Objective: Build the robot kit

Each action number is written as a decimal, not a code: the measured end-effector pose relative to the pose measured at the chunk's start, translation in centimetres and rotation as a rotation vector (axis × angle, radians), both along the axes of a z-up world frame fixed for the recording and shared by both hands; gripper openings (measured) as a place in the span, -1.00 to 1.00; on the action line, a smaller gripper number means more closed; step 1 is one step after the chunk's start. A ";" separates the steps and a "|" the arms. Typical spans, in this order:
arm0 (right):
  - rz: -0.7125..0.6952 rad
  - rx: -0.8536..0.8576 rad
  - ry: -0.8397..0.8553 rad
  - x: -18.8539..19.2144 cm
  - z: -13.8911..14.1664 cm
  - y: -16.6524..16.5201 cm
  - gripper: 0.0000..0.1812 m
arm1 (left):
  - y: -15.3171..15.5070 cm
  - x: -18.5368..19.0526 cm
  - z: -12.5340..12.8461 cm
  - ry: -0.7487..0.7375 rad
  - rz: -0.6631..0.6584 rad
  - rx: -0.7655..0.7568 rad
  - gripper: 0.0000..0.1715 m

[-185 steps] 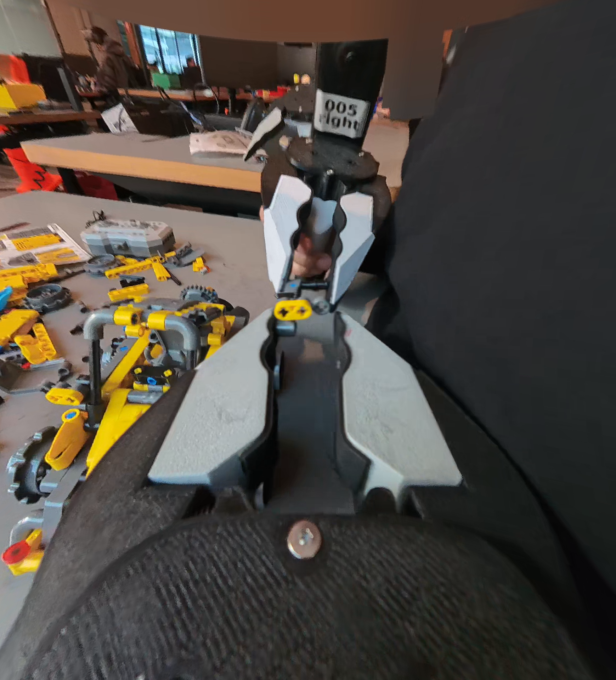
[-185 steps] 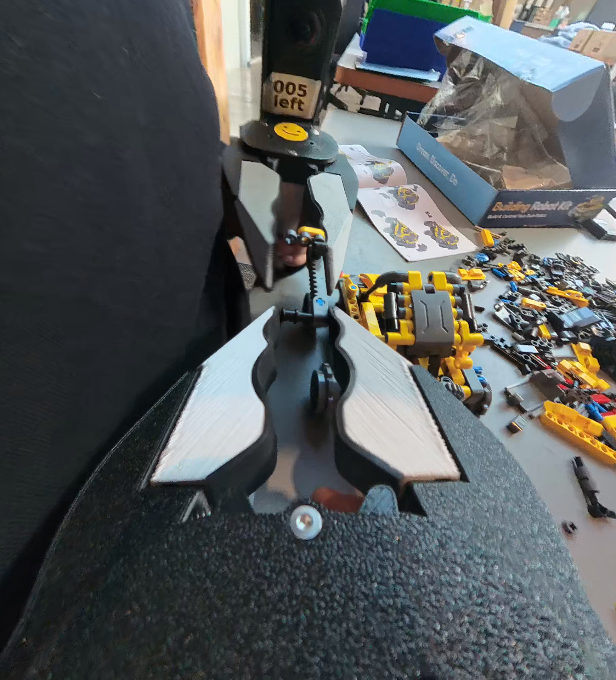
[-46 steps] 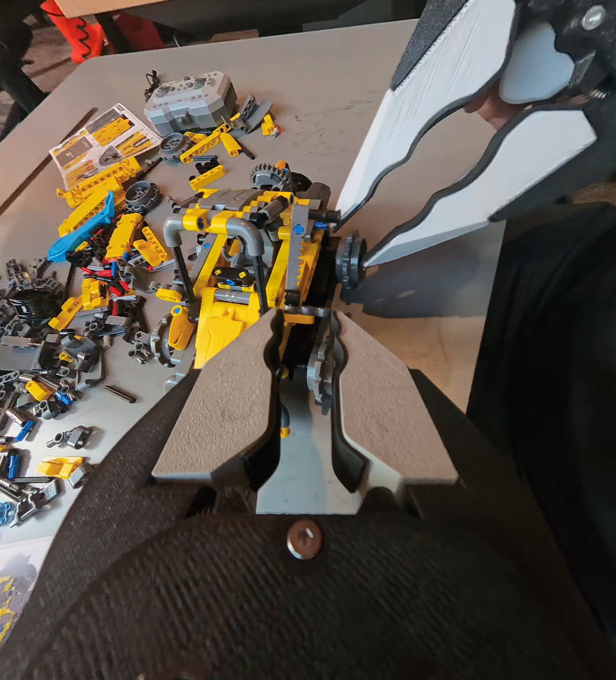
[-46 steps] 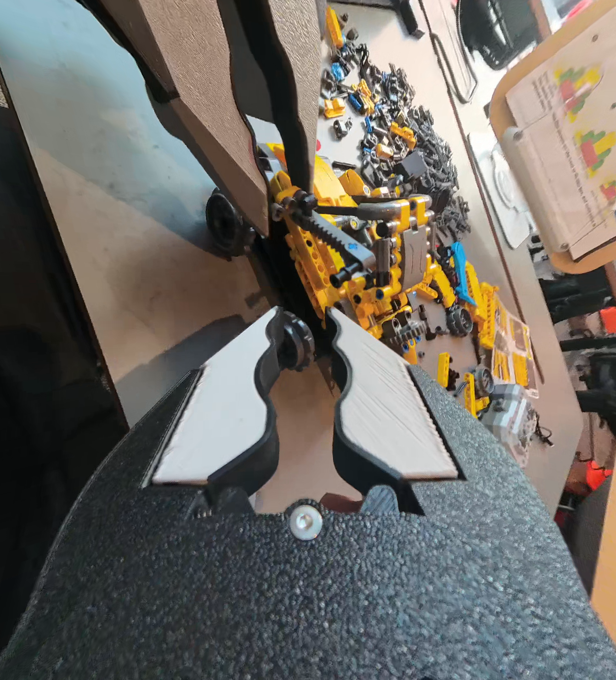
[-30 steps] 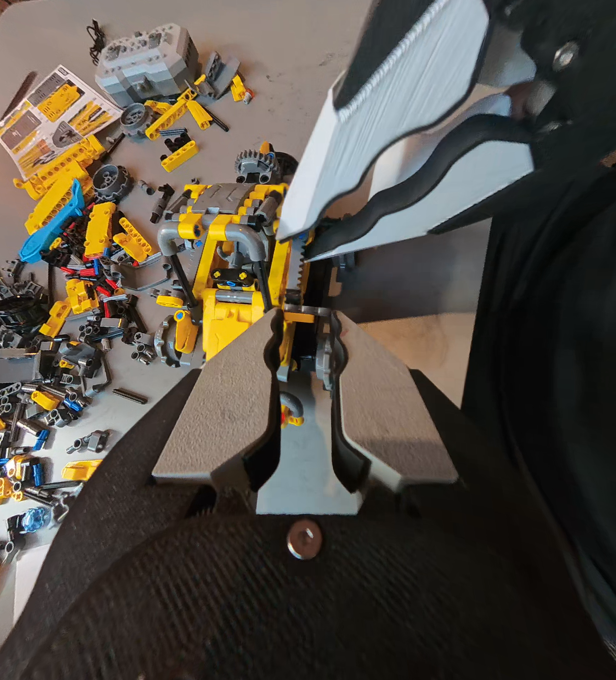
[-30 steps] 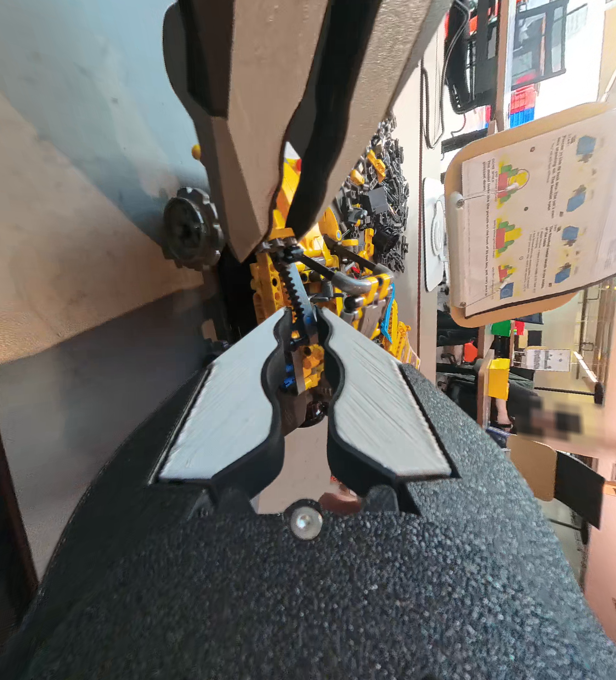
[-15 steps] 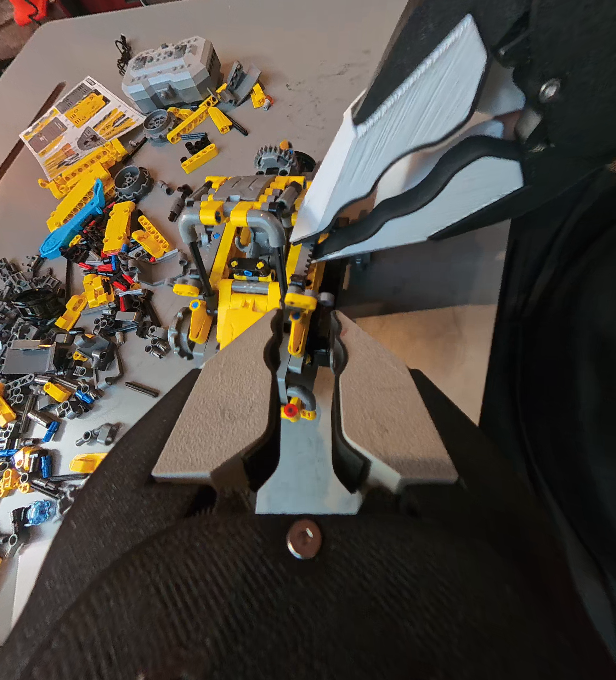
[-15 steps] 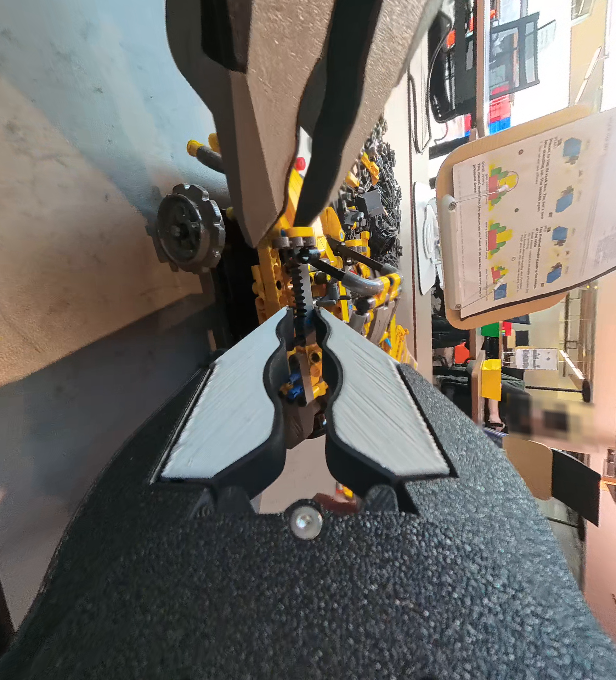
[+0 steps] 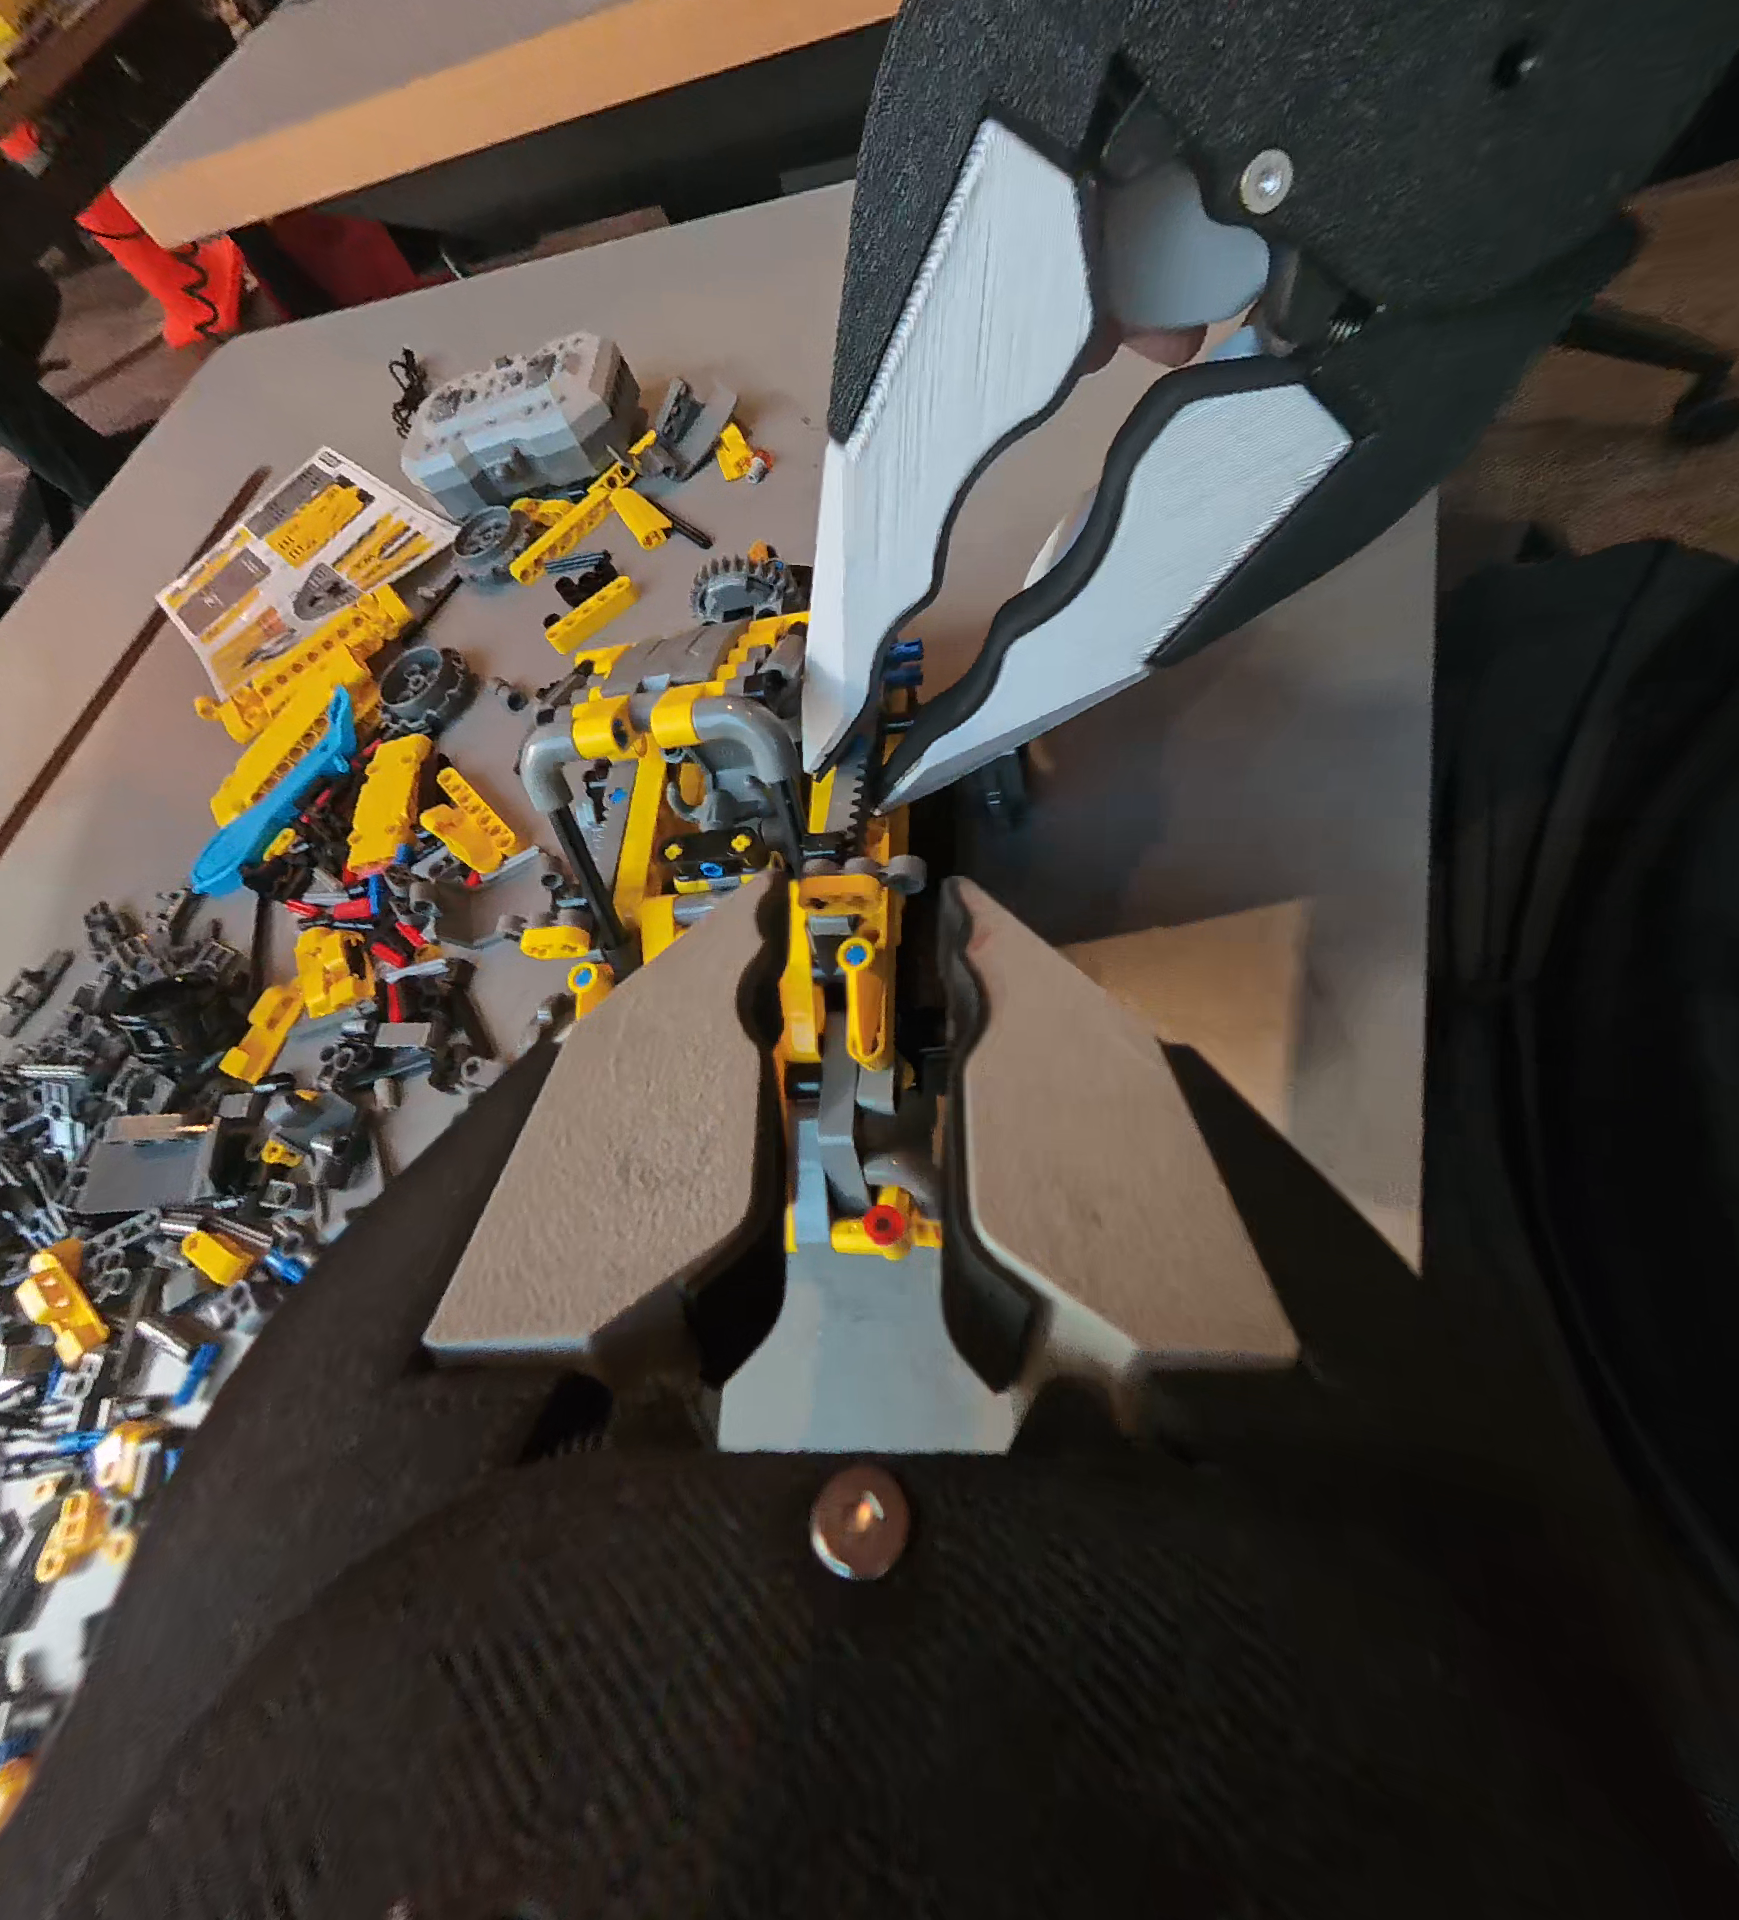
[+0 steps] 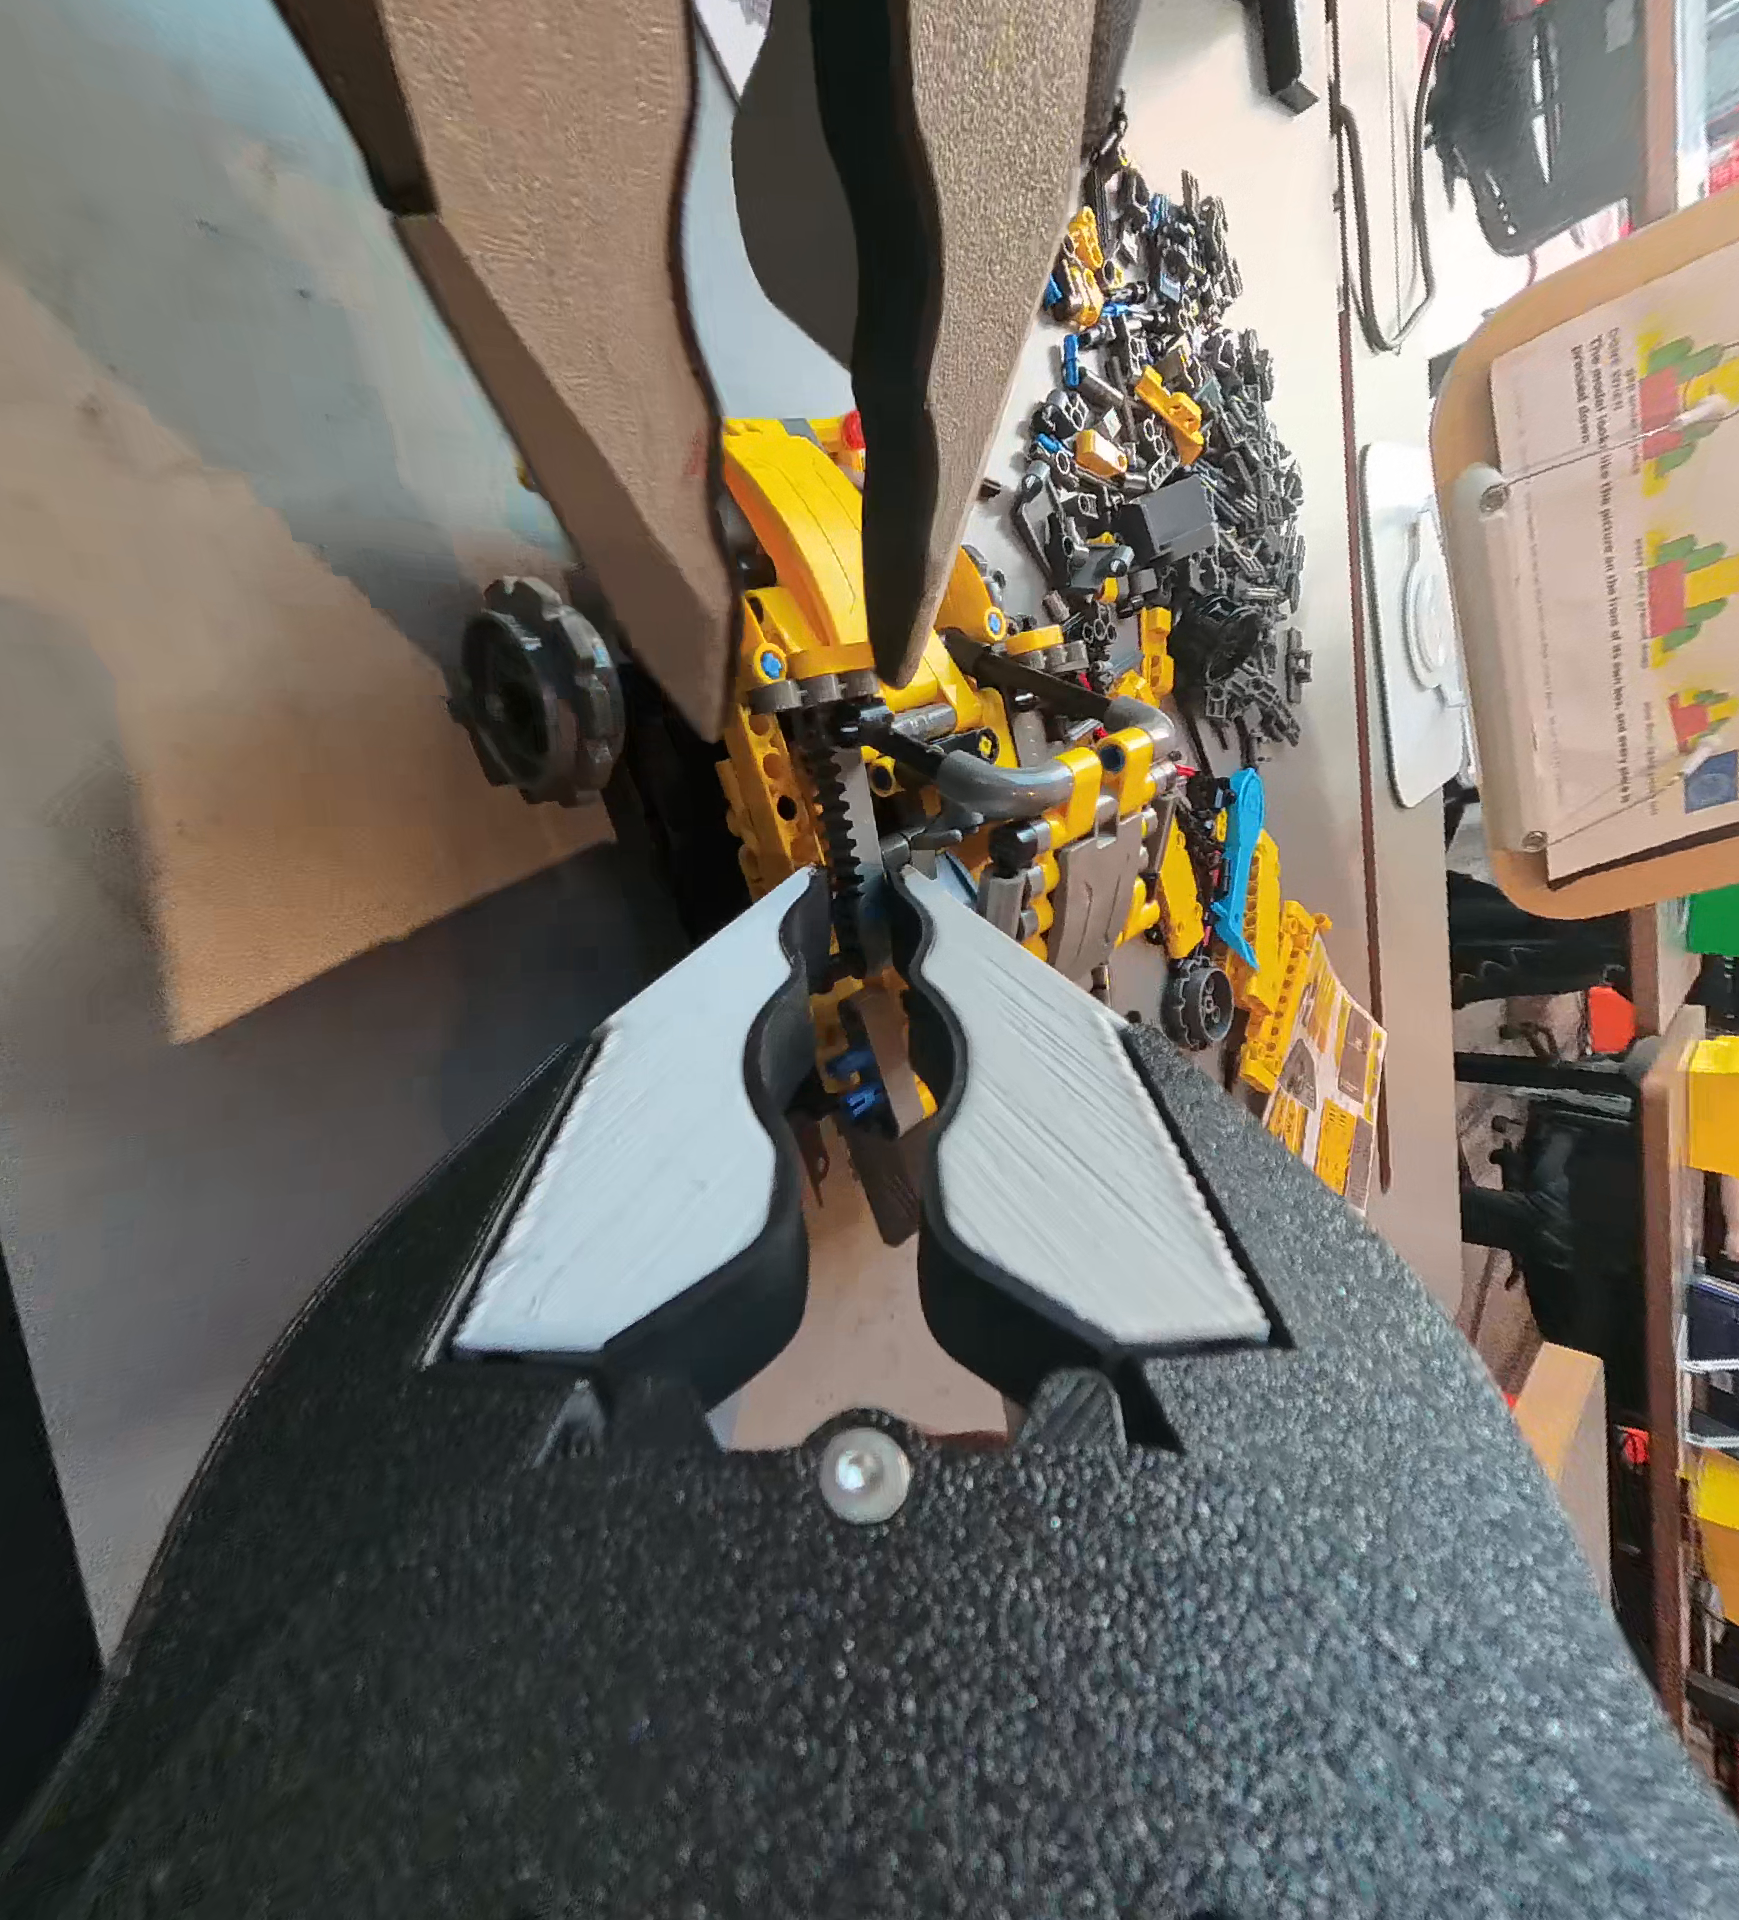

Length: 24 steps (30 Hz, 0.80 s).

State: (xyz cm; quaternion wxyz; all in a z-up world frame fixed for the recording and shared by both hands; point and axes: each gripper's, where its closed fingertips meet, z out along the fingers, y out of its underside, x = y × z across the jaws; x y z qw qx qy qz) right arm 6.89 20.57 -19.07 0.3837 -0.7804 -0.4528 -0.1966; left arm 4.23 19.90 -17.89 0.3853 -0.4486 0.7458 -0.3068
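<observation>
Table: two grippers, one yellow model.

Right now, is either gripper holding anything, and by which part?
The right gripper pinches the black toothed rack on the yellow model near its end. The left gripper straddles the model's yellow front; contact is unclear.

1. One half-built yellow and grey brick vehicle stands on the worktop.
2. One black toothed rack runs along its side.
3. Two tongs: left and right.
4. One grey battery box.
5. One blue curved piece.
6. One printed leaflet.
7. One black toothed wheel.
8. Loose small pieces: too many to count.
</observation>
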 end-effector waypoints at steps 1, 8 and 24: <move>0.005 0.004 -0.008 0.0 0.0 0.0 -0.89 | 0.0 0.2 -0.1 0.003 -0.005 0.010 -0.74; 0.078 0.027 -0.120 0.2 0.1 -0.2 -0.88 | -0.1 0.8 -0.5 0.034 0.003 -0.008 -0.73; 0.122 0.075 -0.199 0.6 1.4 -1.3 -0.90 | 0.0 1.2 -0.5 -0.001 -0.006 0.056 -0.74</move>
